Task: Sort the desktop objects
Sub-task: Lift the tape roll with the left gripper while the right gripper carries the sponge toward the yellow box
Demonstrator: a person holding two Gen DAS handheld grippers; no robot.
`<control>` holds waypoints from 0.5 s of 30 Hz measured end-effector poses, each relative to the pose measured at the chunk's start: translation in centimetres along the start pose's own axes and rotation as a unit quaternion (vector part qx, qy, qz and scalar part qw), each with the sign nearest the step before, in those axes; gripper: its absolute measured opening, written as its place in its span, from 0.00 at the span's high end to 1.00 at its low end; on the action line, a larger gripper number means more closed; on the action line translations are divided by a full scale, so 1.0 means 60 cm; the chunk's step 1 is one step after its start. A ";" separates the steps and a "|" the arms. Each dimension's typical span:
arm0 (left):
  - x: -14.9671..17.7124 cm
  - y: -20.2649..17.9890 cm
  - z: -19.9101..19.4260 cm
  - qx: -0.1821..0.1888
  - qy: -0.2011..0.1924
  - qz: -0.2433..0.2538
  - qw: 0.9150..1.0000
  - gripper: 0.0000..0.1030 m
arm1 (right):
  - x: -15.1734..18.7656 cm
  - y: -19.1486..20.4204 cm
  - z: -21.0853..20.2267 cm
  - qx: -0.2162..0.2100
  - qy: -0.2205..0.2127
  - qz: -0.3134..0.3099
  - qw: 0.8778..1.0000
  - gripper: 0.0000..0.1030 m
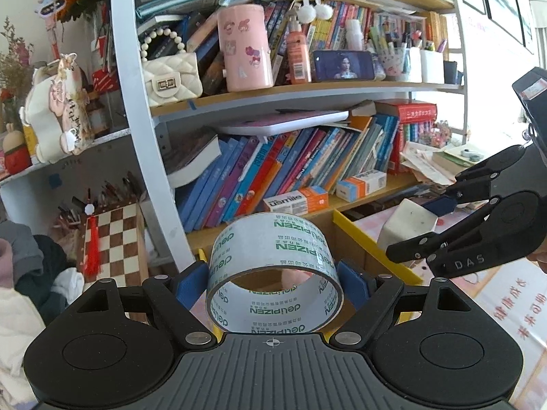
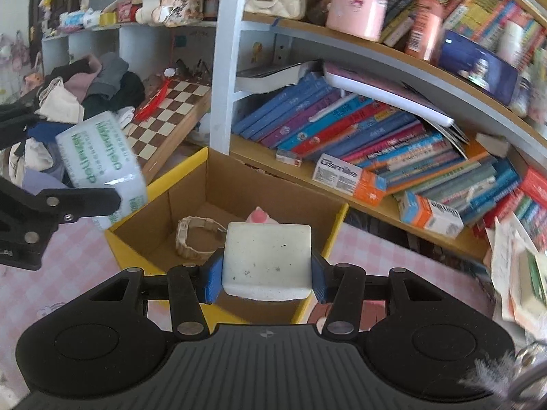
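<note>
The left gripper (image 1: pixel 273 282) clamps a tape roll (image 1: pixel 275 273) just left of the cardboard box (image 2: pixel 191 184). The right gripper (image 2: pixel 266 275) clamps a white block (image 2: pixel 268 259) above that box, where a watch (image 2: pixel 195 241) lies inside.

Bookshelf (image 1: pixel 280 90) w/ white uprights, wood boards packed w/ books; pink checked tablecloth (image 2: pixel 78 273) below; daylight from window (image 1: pixel 540 17) at right.
</note>
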State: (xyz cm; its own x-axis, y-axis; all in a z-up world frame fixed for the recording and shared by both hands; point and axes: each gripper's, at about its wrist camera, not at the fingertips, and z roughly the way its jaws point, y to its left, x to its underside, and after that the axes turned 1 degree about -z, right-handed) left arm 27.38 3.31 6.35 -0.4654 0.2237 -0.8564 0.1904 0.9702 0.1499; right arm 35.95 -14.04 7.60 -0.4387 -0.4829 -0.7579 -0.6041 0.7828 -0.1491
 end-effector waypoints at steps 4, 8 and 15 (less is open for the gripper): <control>-0.011 0.002 0.037 -0.002 0.015 0.013 1.000 0.19 | -0.013 0.003 0.042 -0.017 0.013 -0.037 0.999 0.54; -0.021 0.004 0.074 -0.004 0.030 0.026 0.999 0.19 | -0.021 0.010 0.083 -0.023 0.020 -0.088 0.996 0.54; -0.023 -0.004 0.125 -0.009 0.055 0.057 0.997 0.18 | -0.025 0.015 0.146 -0.057 0.054 -0.156 0.985 0.54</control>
State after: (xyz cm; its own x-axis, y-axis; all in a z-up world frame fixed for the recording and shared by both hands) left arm 34.45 2.09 3.80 -0.5337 0.3409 -0.7739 0.2329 0.9390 0.2529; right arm 41.94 -9.17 3.05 -0.2848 -0.7364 -0.6137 -0.7889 0.5437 -0.2863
